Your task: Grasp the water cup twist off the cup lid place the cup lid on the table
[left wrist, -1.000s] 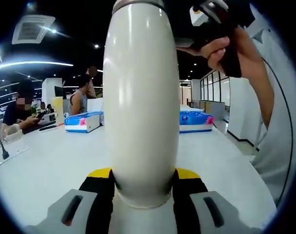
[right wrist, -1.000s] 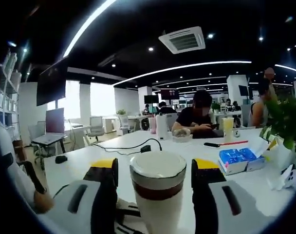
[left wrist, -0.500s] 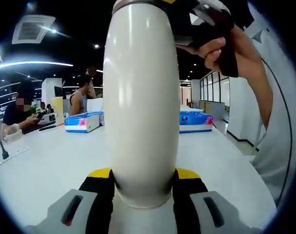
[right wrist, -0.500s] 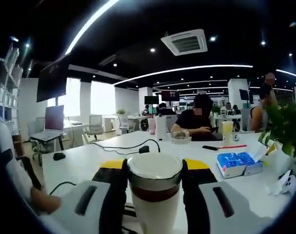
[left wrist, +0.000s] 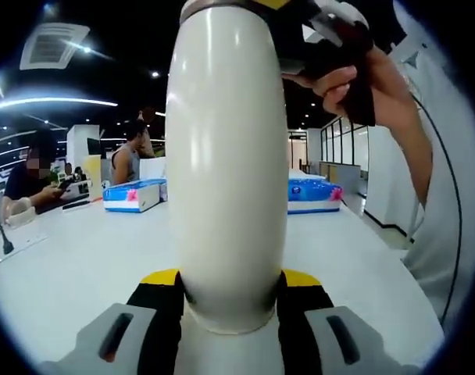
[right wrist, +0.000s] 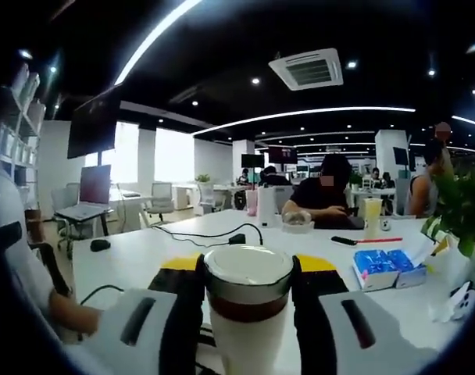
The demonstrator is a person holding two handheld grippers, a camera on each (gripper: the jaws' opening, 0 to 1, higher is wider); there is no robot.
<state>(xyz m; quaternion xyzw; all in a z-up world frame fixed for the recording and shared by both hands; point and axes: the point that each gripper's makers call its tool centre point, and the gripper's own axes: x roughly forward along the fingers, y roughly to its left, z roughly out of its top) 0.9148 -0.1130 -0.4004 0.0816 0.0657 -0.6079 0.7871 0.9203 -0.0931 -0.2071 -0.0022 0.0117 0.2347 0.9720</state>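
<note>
Office bench (left wrist: 81, 258), white, cup held upright above it.
Water cup (left wrist: 226, 164) body is clamped by left tongs (left wrist: 230, 293); cup lid (right wrist: 248, 269) is clamped by right tongs (right wrist: 248, 273), still seated on cup.

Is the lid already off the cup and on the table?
No. In the right gripper view the cup lid sits on top of the water cup, with the right gripper closed around it.

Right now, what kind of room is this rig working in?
Likely an open-plan office: long white tables, a laptop on a far desk, people seated working, strip lights and a ceiling air vent.
</note>
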